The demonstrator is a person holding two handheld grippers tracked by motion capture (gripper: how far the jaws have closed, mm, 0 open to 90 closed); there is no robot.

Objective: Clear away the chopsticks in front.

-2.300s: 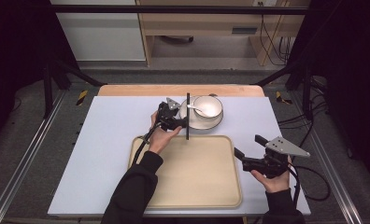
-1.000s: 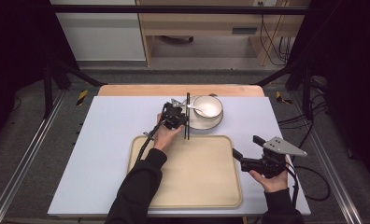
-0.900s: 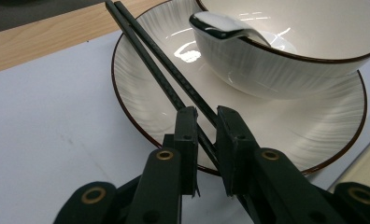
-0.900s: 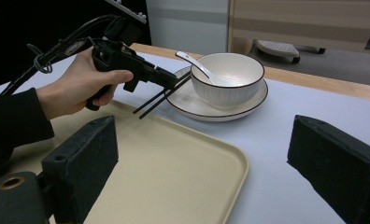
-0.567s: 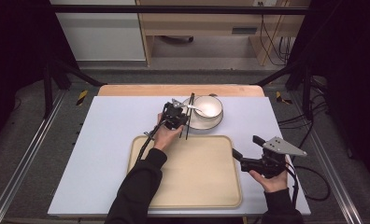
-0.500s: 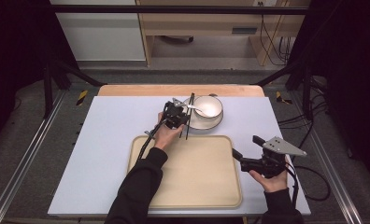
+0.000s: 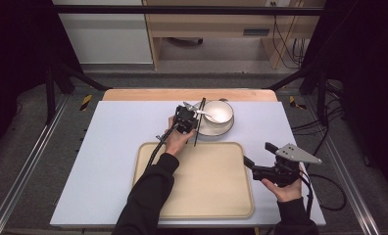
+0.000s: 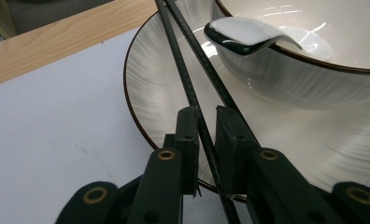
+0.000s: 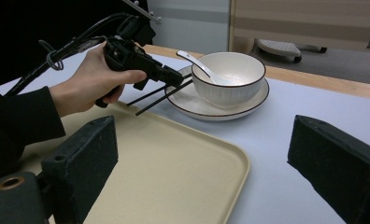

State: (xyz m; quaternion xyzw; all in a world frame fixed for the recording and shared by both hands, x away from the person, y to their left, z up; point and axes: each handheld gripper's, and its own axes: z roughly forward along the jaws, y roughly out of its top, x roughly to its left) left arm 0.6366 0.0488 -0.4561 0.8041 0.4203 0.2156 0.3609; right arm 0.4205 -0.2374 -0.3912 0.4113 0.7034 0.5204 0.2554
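On the white table (image 7: 109,147), a beige tray (image 7: 202,205) lies at the near edge, centred between the person's two forearms. Beyond the tray's far edge stands a white plate (image 7: 216,131) with a dark rim, and a white bowl (image 7: 218,111) sits on that plate. A white spoon (image 7: 202,111) rests in the bowl with its handle leaning over the rim toward the left gripper. The left gripper (image 7: 191,122), held in the person's left hand (image 7: 175,139), is positioned just left of the plate, above the table between the tray's far edge and the plate. Its jaws have just been closing and are clamped on a pair of black chopsticks (image 7: 198,122); in the left gripper view the two sticks (image 8: 192,88) pass between the pads and run up over the plate (image 8: 160,88) beside the bowl (image 8: 304,70), under the spoon (image 8: 248,35). In the right gripper view the chopsticks (image 9: 157,100) project from both sides of the left gripper (image 9: 174,77), roughly level, with the far ends over the plate rim. The right gripper (image 7: 251,164) rests at the tray's right edge in the right hand (image 7: 282,188), jaws wide apart with nothing between them, well apart from the plate.
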